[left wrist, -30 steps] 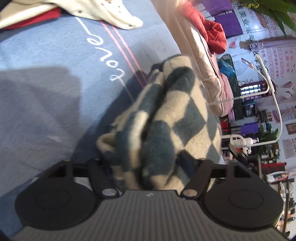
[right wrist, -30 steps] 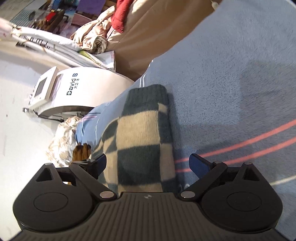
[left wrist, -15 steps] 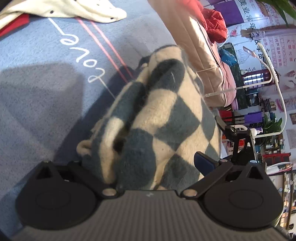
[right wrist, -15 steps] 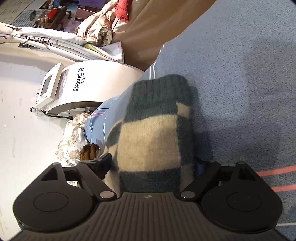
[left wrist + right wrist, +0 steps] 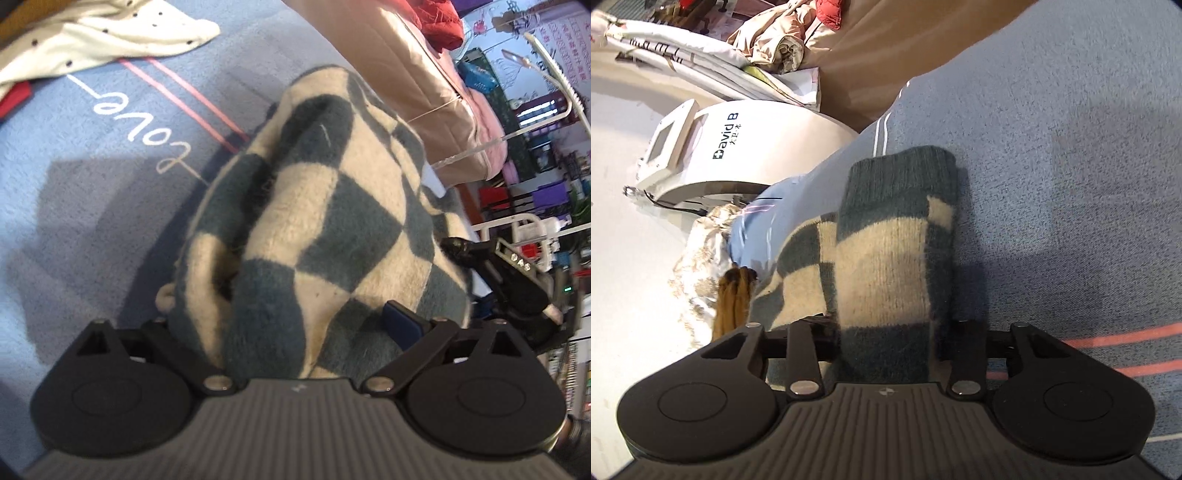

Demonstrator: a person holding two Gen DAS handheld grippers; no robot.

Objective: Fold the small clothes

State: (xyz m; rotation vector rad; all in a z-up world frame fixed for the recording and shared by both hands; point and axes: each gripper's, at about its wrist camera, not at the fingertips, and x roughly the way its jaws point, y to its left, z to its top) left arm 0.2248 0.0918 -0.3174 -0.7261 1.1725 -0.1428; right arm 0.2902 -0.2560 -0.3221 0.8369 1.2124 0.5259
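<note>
Currently both grippers are closing: right gripper [image 5: 886, 339] clamping the checkered sweater's [image 5: 886, 266] cuff, left gripper [image 5: 306, 332] straddling its bunched body [image 5: 332, 229], fingers [image 5: 400, 321] spread, by the blanket's [image 5: 74, 203] edge

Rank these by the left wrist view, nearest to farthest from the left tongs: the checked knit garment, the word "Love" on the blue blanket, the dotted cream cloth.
1. Checked knit garment: between the closing left tongs.
2. "Love" lettering: beyond it, left, on the blue blanket.
3. Dotted cream cloth: top left, farthest.

Black left gripper [image 5: 295, 325], ribbed grey body, silver screws, blue pad
</note>
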